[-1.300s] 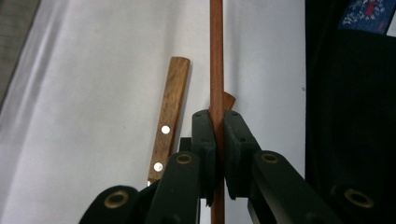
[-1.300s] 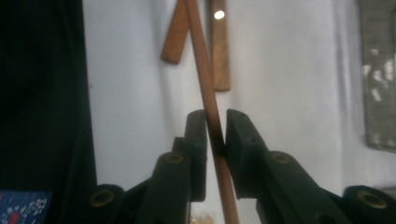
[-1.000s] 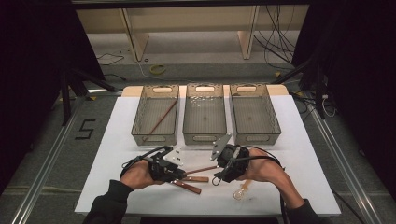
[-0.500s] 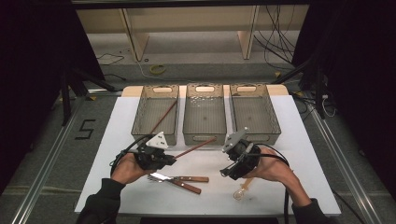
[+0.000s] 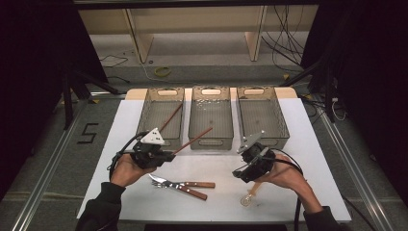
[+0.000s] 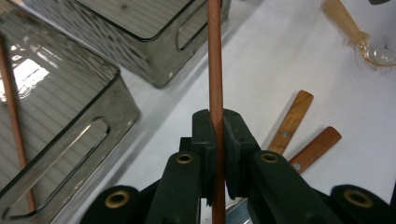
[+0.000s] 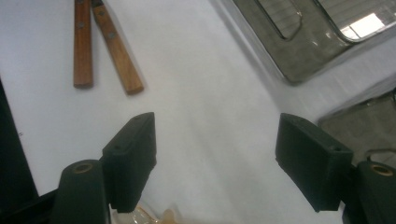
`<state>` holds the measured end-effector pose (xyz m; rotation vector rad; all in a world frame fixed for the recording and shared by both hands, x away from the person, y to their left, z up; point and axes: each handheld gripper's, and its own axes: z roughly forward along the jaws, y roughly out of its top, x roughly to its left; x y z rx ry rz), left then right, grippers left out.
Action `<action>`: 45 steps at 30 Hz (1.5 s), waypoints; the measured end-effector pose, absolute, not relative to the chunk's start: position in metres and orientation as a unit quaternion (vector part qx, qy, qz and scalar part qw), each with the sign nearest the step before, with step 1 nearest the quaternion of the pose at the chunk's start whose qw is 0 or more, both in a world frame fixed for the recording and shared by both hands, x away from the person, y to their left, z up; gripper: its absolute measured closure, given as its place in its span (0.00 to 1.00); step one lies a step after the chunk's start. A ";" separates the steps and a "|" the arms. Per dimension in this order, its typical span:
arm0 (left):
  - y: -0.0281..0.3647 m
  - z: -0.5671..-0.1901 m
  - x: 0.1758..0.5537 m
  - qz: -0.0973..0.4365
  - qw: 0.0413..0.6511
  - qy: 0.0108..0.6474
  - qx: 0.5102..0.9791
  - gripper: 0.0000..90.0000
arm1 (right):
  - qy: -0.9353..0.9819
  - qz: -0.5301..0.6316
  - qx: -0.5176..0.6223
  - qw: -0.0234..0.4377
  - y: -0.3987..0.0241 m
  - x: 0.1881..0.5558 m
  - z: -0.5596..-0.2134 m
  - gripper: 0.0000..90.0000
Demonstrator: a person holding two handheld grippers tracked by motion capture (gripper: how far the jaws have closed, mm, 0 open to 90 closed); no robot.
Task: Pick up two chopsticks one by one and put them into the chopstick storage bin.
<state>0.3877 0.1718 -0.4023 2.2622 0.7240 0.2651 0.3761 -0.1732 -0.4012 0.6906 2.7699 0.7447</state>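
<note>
My left gripper (image 5: 169,155) (image 6: 217,135) is shut on a reddish-brown chopstick (image 5: 192,139) (image 6: 215,56). The stick slants up and right over the front of the middle bin (image 5: 210,91). A second chopstick (image 5: 171,118) (image 6: 11,107) leans inside the left bin (image 5: 146,113). My right gripper (image 5: 239,174) (image 7: 217,154) hovers low over bare table at the front right. Its jaws have just been opening and stand open with nothing between them. Wooden-handled shears (image 5: 183,185) (image 7: 100,42) lie on the table between the two hands.
Three grey see-through bins stand in a row at the back of the white table, the right bin (image 5: 284,125) nearest my right hand. A tan-handled clear utensil (image 5: 252,192) (image 6: 348,23) lies under the right hand. The table's front edge is close.
The two grippers were close together over the shears. My left gripper has carried the chopstick up and to the left, while the right gripper has drawn off to the right and opened.
</note>
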 end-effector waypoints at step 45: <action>0.219 -0.404 0.527 0.163 0.358 0.436 0.809 0.93 | 0.916 0.274 0.279 0.094 -0.198 0.364 -0.421 0.31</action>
